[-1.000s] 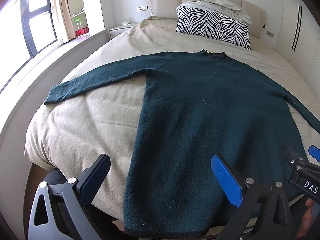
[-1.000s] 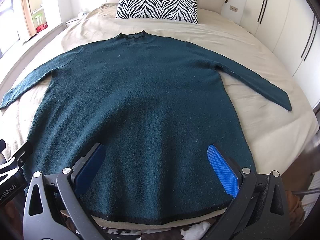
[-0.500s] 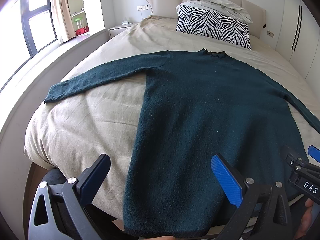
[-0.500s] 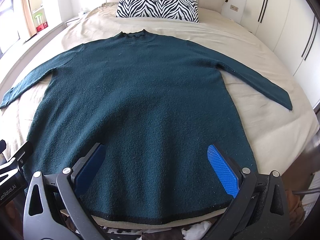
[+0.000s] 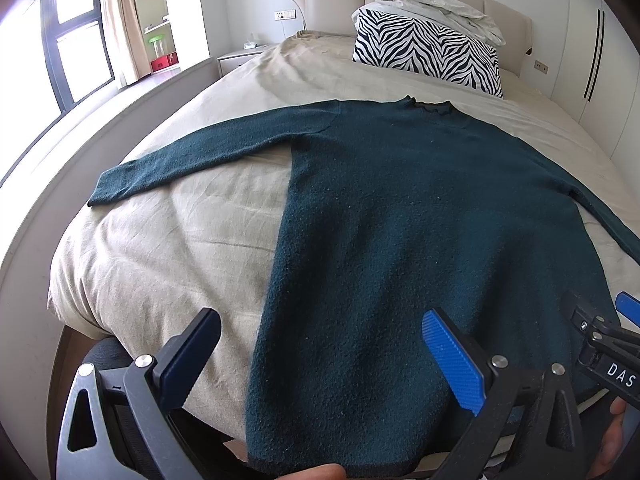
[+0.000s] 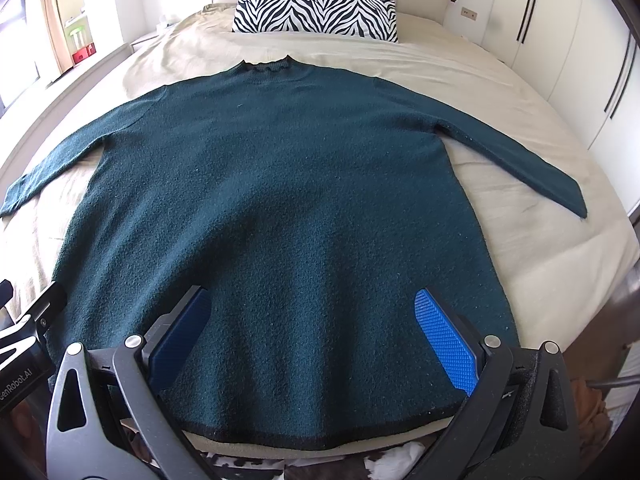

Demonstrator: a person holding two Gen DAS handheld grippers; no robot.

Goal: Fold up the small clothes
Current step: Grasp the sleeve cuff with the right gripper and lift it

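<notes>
A dark teal knit sweater point(image 5: 400, 240) lies flat on the beige bed point(image 5: 168, 248), neck towards the headboard, both sleeves spread out; it also shows in the right wrist view point(image 6: 304, 200). Its hem hangs at the bed's near edge. My left gripper point(image 5: 320, 344) is open and empty above the sweater's lower left part. My right gripper point(image 6: 312, 328) is open and empty above the middle of the hem. The right gripper's tip point(image 5: 600, 344) shows at the right of the left wrist view.
A zebra-print pillow point(image 6: 316, 10) with a folded white duvet point(image 5: 436, 6) on top lies at the headboard. A window point(image 5: 76, 40) and low ledge run along the left; white wardrobes point(image 6: 580, 60) stand on the right. The bed's foot edge point(image 6: 320, 446) is just below the hem.
Both grippers have stayed almost still. A fingertip has come into view at the bottom edge of the left wrist view. The sweater has not moved.
</notes>
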